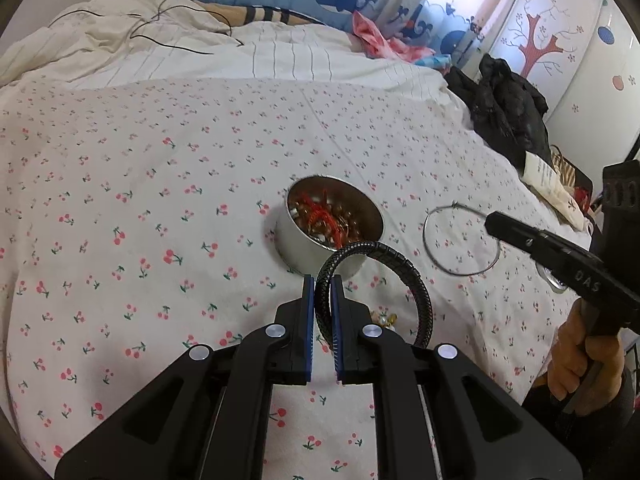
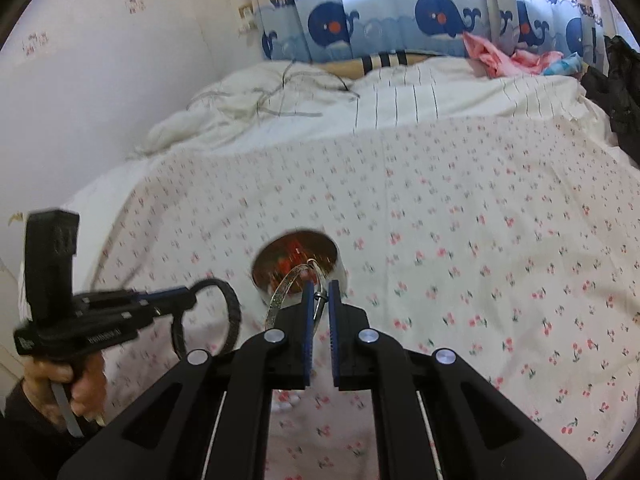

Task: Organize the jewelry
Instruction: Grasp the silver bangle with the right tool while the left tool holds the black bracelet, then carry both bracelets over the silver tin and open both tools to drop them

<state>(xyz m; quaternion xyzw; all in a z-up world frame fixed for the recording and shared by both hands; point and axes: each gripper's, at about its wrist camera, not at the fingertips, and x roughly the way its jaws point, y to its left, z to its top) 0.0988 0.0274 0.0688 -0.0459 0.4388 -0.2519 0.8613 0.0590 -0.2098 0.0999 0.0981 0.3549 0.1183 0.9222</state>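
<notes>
We have a piece of jewelry in each gripper, and both hang close to the tin (image 1: 334, 226) that stands on the cherry-print bed (image 1: 140, 200), the landmark for everything below.

The left gripper (image 1: 322, 300) is clamped on the black braided bracelet (image 1: 384, 280). It pinches one side of the loop, so the rest arcs free above the bed just on our side of the tin. We judge this edge grip is chosen so the bracelet can drop straight in once it is over the rim.

The right gripper (image 2: 320, 300) is closed on a thin silver bangle (image 2: 286, 284), held by its clasp end. In its own view the bangle curves up in front of the tin's mouth; in the left view the hoop (image 1: 460, 240) sits to the right of the tin, clear of the bed as far as we can tell. Held that way, it is also ready to go in from the side.

The tin is open, upright and partly full: we see red cord (image 1: 320, 216) tangled with what look like beads and small metal pieces. Single items we cannot make out.

Near side of the tin, under the bracelet, a small pearl-and-gold piece (image 1: 384, 318) lies on the bed, not yet collected. Another shiny item shows right of the tin, mostly hidden by the right gripper.
</notes>
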